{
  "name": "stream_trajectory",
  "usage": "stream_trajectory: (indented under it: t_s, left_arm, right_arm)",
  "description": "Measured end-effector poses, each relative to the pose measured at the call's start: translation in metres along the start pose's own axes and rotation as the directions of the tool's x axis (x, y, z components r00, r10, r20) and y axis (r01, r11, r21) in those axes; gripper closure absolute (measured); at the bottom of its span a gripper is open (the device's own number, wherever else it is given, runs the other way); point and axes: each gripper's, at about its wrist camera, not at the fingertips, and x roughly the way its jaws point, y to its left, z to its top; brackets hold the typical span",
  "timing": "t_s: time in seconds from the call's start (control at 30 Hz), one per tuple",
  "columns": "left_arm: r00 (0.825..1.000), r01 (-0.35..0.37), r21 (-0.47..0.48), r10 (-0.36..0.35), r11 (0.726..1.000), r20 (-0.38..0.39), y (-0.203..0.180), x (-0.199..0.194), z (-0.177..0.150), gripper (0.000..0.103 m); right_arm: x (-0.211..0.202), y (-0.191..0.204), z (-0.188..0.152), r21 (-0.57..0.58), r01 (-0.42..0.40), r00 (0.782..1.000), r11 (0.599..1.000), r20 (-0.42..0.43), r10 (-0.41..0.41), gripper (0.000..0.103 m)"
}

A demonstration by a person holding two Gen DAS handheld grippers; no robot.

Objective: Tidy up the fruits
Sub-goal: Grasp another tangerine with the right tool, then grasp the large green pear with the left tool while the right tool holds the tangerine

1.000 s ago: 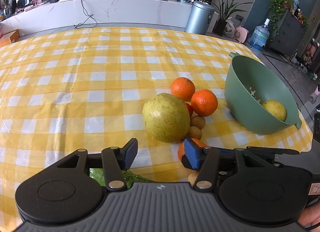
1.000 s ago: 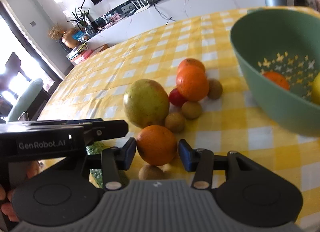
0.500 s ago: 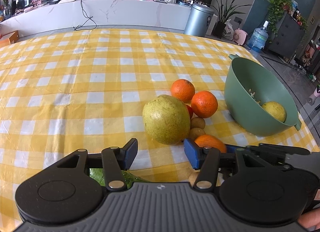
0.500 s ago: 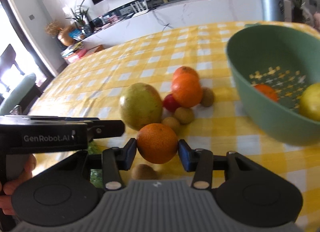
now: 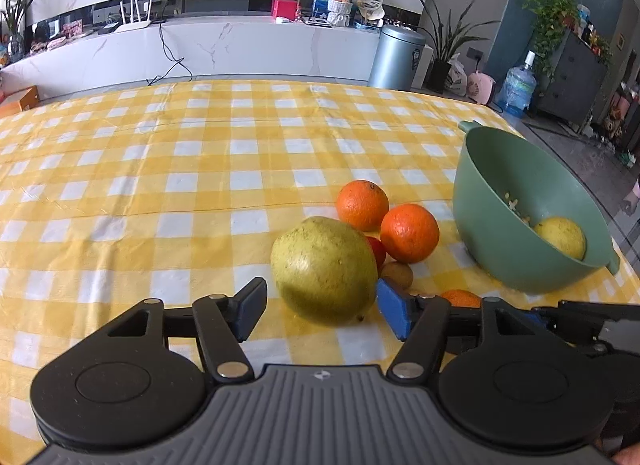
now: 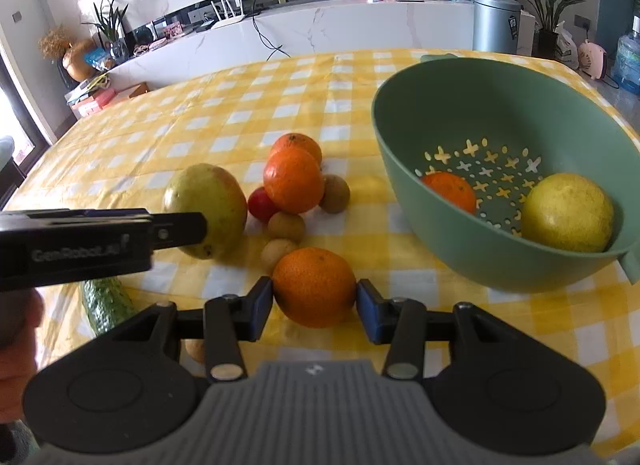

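My right gripper (image 6: 315, 303) is shut on an orange (image 6: 314, 287) and holds it above the yellow checked cloth, left of the green colander bowl (image 6: 432, 105). The bowl holds a yellow fruit (image 6: 567, 212) and an orange (image 6: 449, 191). My left gripper (image 5: 321, 311) is open, its jaws on either side of a large green pomelo (image 5: 324, 269). Two oranges (image 5: 409, 233), a red fruit (image 6: 262, 205) and small brown fruits (image 6: 286, 227) lie beside the pomelo. The bowl also shows in the left wrist view (image 5: 496, 225).
A green cucumber (image 6: 106, 303) lies on the cloth near the left gripper. The table's right edge runs just past the bowl. A white counter and a bin (image 5: 396, 57) stand beyond the far table edge.
My right gripper has risen with the orange and swung towards the bowl. My left gripper has moved forward, bringing the pomelo between its open jaws.
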Motion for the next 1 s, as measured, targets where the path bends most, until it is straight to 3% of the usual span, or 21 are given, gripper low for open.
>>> stream_trajectory:
  t_s: [0.3, 0.5, 0.6, 1.0]
  left_arm:
    - [1.0, 0.015, -0.072, -0.014, 0.997, 0.019, 0.004, 0.016, 0.001, 0.02]
    - [0.999, 0.035, -0.122, -0.036, 0.992, -0.005, 0.011, 0.027, 0.0, 0.021]
    - [0.998, 0.058, -0.149, -0.058, 0.987, 0.004, 0.016, 0.026, 0.0, 0.027]
    - [0.999, 0.023, -0.063, -0.021, 0.998, 0.037, 0.0, 0.021, -0.007, 0.028]
  right_arm:
    - [0.009, -0.003, 0.0, 0.041, -0.037, 0.999, 0.998, -0.009, 0.038, 0.059]
    - [0.012, -0.002, 0.0, 0.053, -0.05, 0.999, 0.997, -0.015, 0.05, 0.058]
    - [0.013, -0.002, 0.0, 0.047, -0.048, 0.999, 0.998, -0.013, 0.048, 0.058]
    - [0.01, 0.0, -0.001, 0.028, -0.056, 0.998, 0.998, -0.007, 0.056, 0.06]
